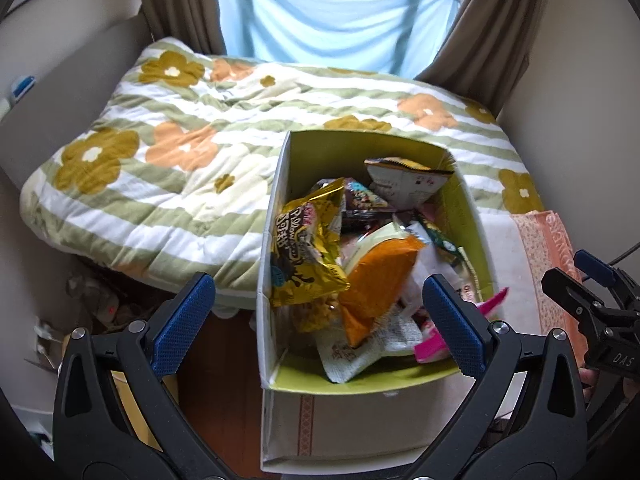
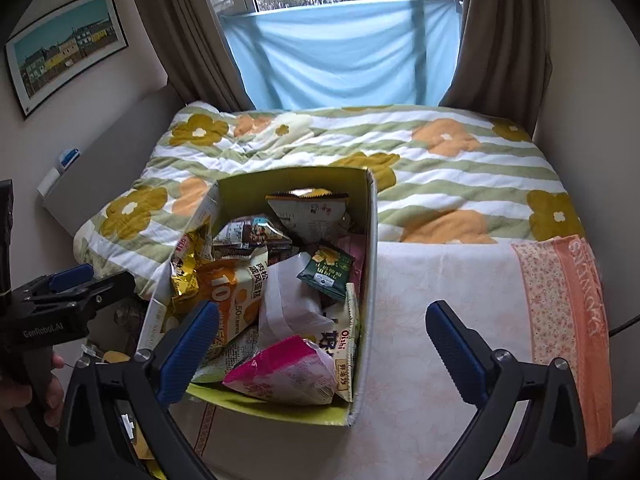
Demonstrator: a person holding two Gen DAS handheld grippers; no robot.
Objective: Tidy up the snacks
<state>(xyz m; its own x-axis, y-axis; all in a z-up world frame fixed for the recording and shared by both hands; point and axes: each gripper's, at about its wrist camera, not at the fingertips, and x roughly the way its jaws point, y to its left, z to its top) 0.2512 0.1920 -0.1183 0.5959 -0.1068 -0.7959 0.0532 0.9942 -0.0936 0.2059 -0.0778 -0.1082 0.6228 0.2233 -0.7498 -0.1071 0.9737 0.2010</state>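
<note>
Both grippers, left (image 1: 318, 320) and right (image 2: 320, 344), hang with jaws wide and nothing held. I see the bed (image 1: 168, 184) beyond the jaws, then the box (image 1: 276, 240) ahead of them on its near end. Snacks fill it: the orange bag (image 1: 380, 276) and gold bag (image 1: 308, 240) sit between my left jaws, the pink bag (image 2: 280, 372) by my right gripper's left finger. My worry is that the crammed, loose bags could snag together or spill over the rim if I lift one.

Both the left hand-held gripper (image 1: 320, 320) and right hand-held gripper (image 2: 322, 346) point downward, jaws wide, empty.
</note>
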